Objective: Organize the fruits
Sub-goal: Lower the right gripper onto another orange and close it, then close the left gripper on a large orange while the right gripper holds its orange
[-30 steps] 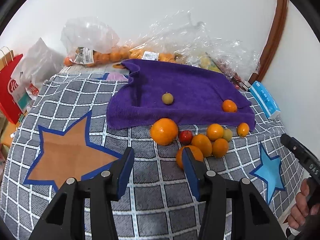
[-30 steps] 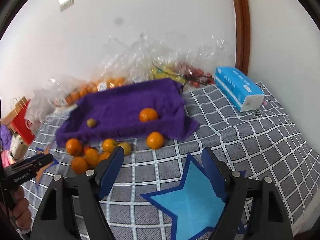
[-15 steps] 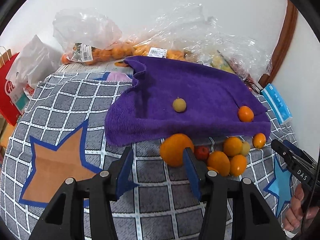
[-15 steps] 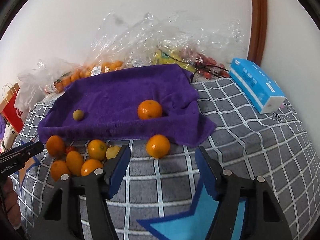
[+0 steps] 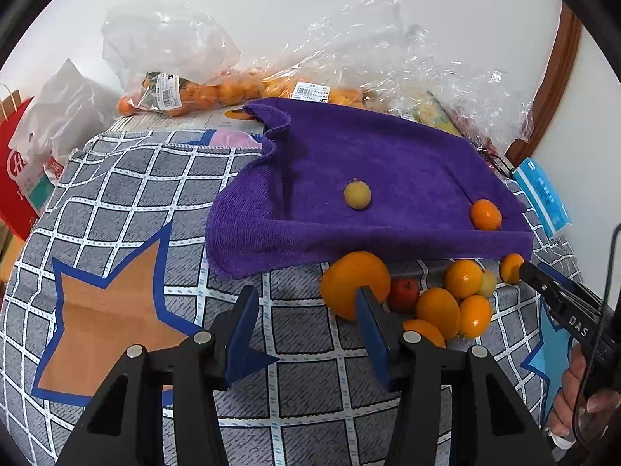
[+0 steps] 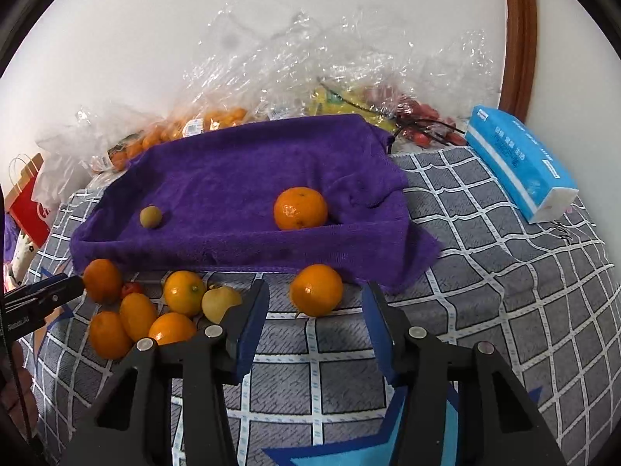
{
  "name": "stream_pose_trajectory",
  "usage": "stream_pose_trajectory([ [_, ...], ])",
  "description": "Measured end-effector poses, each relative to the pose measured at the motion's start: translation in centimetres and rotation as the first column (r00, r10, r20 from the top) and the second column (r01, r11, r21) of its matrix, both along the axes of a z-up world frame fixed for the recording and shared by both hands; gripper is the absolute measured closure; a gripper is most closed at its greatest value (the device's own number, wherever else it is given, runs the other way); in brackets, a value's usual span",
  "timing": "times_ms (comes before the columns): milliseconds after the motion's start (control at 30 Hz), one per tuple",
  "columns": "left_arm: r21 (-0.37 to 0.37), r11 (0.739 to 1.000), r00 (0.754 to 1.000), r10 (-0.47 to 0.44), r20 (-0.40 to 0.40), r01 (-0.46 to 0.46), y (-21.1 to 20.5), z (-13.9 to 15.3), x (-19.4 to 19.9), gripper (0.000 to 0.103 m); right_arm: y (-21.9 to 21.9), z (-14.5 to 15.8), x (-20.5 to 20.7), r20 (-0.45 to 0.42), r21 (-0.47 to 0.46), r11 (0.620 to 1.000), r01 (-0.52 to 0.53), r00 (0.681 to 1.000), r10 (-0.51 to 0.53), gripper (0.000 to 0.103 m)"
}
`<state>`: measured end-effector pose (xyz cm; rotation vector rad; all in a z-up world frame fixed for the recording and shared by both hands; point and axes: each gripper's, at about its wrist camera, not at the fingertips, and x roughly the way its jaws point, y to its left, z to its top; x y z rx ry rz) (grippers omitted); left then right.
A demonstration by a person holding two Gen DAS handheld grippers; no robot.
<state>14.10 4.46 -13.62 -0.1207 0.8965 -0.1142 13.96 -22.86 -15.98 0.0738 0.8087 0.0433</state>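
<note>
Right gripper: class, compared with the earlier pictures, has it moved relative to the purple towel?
Yes. The right gripper has come closer to the purple towel, now flanking the lone orange before its edge, jaws closing.

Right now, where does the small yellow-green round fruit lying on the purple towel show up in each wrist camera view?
Left wrist view: the small yellow-green round fruit sits just right of centre, in the upper half, on the purple towel.
Right wrist view: the same fruit sits left of centre, near the towel's left edge.
Shared landmark: the round orange citrus fruit on the towel, to the fruit's right in both views.
</note>
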Motion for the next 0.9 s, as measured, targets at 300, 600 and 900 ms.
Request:
stream_pose_trajectory([
  [300, 0.004, 0.999, 0.999, -0.042, -0.008, 0.042, 0.4, -0.4, 0.0, 0.054, 0.3, -2.5, 2.1, -0.057, -0.005, 1.0, 0.003, 0.998, -0.004, 0.068],
  [600, -0.04, 0.994, 0.994, -0.1, -0.04, 0.099, -1.6, -0.3, 0.9, 0.054, -0.3, -2.3, 1.5, -0.027, 0.036, 0.999, -0.023, 0.999, 0.024, 0.069],
  [900, -0.025, 0.995, 0.991, -0.099, -0.091, 0.097, -3.2, -1.3, 2.0, 0.054, -0.7, -2.2, 0.9, -0.016, 0.057, 0.998, -0.031, 0.999, 0.032, 0.069],
])
